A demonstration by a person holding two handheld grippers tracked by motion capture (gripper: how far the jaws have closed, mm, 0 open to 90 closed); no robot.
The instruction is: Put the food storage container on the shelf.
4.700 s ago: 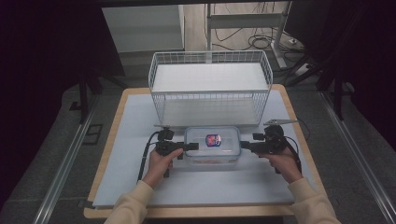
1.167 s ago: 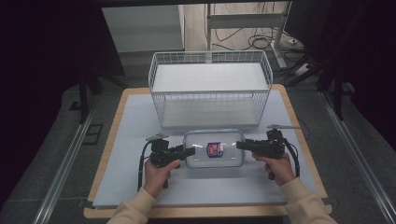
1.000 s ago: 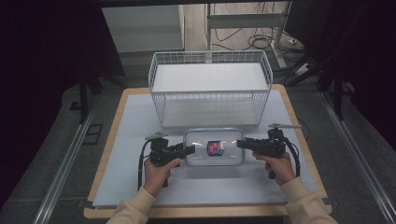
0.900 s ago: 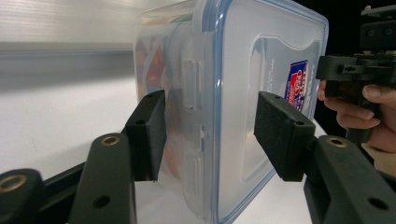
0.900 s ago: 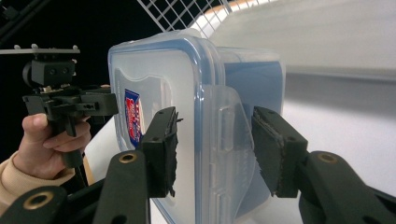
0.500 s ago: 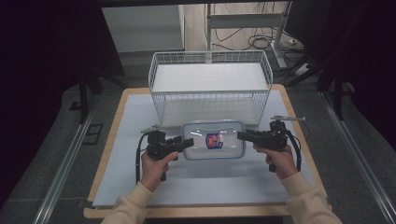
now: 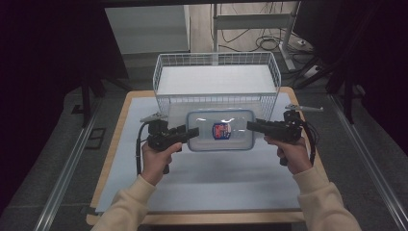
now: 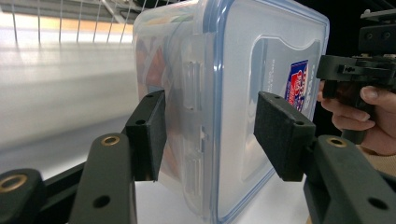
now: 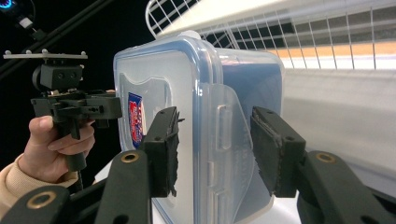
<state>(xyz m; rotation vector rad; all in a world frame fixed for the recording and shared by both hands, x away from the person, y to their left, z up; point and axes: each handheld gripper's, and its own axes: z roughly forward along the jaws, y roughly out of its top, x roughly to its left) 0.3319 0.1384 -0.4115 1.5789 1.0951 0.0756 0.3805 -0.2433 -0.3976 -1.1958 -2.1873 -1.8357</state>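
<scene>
Clear plastic container (image 7: 220, 130) with blue-rimmed lid, held level above the desk (image 7: 202, 187), just near of a white wire basket (image 7: 216, 82). Left tongs (image 7: 191, 133) clenched on its left end, right tongs (image 7: 252, 126) clenched on its right end. Red-and-blue label (image 7: 221, 130) on the lid, facing up.

Wire basket (image 7: 216, 82) just behind container (image 7: 220, 130) (sides gripper-flanked).

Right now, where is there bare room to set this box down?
Free: the white mat between the hands and the near table edge, and the wire basket floor. Crowded: the strip between the lidded box and the basket's front wall.
</scene>
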